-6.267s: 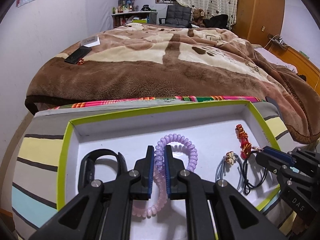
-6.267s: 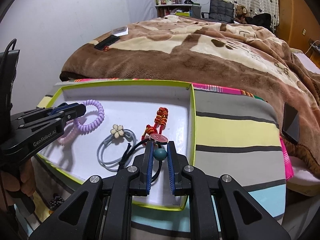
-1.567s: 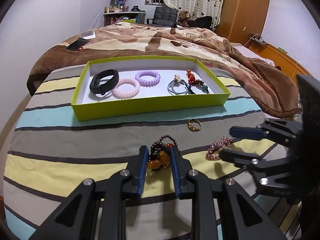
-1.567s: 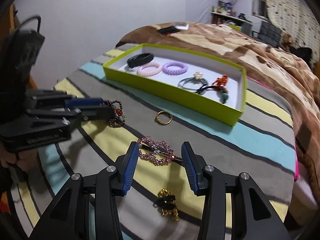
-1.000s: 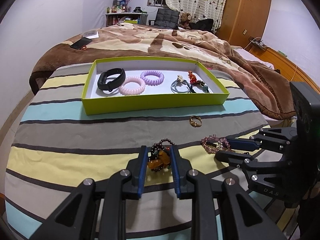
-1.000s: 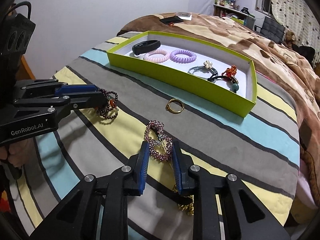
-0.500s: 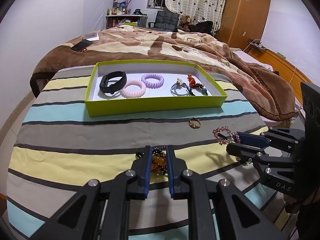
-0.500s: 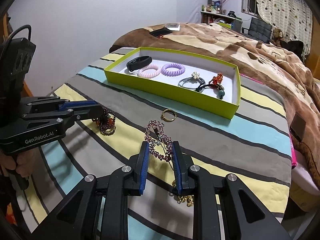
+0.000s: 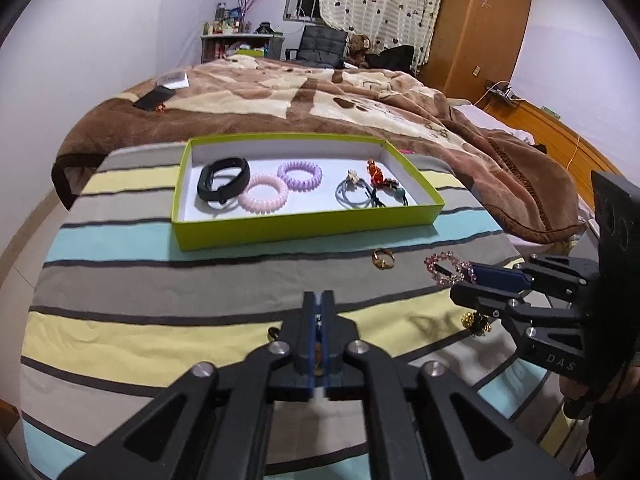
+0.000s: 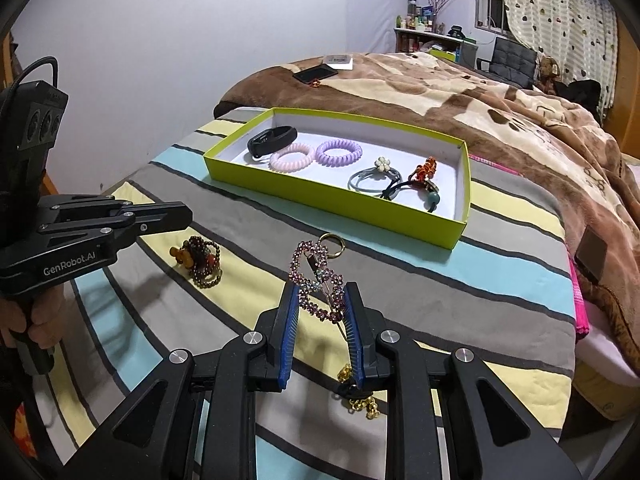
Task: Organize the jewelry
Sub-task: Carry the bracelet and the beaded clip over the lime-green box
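Right wrist, pink clip point(image 10: 320, 280) btwn R jaws, nipped.

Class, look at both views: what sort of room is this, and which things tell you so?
Most likely a home bedroom: a bed under a brown blanket, a wooden wardrobe, and heart-print curtains over the window.
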Demonstrator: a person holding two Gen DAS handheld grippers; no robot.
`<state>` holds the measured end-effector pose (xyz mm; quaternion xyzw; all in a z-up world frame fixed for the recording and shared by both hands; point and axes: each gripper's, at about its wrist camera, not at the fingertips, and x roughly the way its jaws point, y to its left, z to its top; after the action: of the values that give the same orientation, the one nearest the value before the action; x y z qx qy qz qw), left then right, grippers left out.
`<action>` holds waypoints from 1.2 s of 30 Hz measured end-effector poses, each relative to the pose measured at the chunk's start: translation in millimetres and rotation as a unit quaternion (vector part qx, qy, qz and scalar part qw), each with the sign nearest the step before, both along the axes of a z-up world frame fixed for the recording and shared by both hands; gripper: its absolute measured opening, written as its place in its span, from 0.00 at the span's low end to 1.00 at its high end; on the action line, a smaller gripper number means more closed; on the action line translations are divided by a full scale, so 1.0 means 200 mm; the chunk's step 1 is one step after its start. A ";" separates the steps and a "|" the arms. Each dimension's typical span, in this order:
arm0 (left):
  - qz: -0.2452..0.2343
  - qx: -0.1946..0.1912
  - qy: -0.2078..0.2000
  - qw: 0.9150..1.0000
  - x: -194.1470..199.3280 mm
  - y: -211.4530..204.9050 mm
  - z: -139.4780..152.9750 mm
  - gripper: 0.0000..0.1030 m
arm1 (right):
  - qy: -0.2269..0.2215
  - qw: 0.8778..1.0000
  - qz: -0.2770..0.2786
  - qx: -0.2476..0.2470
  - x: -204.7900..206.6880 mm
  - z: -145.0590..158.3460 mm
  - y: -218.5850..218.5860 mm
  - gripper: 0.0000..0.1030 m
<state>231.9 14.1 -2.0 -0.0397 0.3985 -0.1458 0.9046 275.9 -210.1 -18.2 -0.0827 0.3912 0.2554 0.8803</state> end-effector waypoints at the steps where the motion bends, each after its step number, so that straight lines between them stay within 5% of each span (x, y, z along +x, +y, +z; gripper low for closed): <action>1: -0.001 0.000 0.002 1.000 0.00 0.01 -0.01 0.38 | 0.000 1.000 0.001 -0.001 0.00 0.00 0.00 0.22; 2: 0.002 -0.002 0.001 1.000 -0.01 0.01 -0.01 0.52 | 0.001 1.000 0.001 -0.001 0.00 -0.01 0.00 0.22; 14: -0.012 0.042 0.050 0.998 0.03 -0.08 -0.15 0.52 | 0.003 1.000 0.001 -0.002 0.00 -0.02 -0.01 0.22; 21: -0.004 0.042 0.041 0.998 0.01 -0.08 -0.13 0.23 | 0.002 1.000 0.001 -0.002 0.00 -0.02 -0.01 0.22; 36: 0.002 0.022 -0.005 1.000 0.03 -0.07 0.02 0.19 | -0.015 1.000 -0.007 0.004 0.01 0.06 -0.01 0.22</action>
<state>237.0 0.7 2.7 -0.0203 0.3968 -0.1355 0.9076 278.7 -211.6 -6.4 -0.0805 0.3775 0.2498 0.8881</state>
